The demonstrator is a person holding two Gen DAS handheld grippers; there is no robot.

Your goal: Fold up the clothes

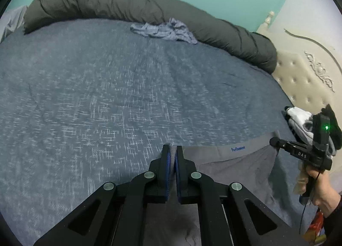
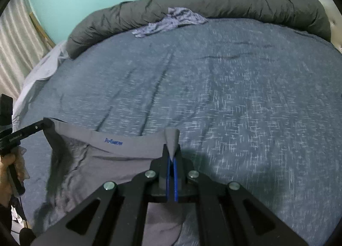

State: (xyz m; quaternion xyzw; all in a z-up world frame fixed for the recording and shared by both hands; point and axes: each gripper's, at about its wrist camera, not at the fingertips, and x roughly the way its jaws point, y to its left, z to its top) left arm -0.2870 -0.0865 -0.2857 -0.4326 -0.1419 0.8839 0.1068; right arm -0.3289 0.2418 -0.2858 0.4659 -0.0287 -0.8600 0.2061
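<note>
Grey boxer briefs (image 1: pixel 235 166) with a blue logo on the waistband hang stretched between my two grippers, low over the blue bed sheet (image 1: pixel 106 96). My left gripper (image 1: pixel 172 149) is shut on the left end of the waistband. The other end is pinched in my right gripper (image 2: pixel 172 154), also shut, with a fold of grey cloth sticking up between its fingers. The right gripper (image 1: pixel 272 141) shows from the side in the left wrist view, held by a hand (image 1: pixel 322 192). The right wrist view shows the left gripper (image 2: pixel 48 123) and the briefs (image 2: pixel 111 160) draping down towards me.
A rolled dark grey duvet (image 1: pixel 149 10) lies along the far edge of the bed. A crumpled blue-grey garment (image 1: pixel 164 31) rests against it. A pile of white and black clothes (image 1: pixel 303 122) sits by the padded headboard (image 1: pixel 305 79). A curtain (image 2: pixel 17 42) hangs at the left.
</note>
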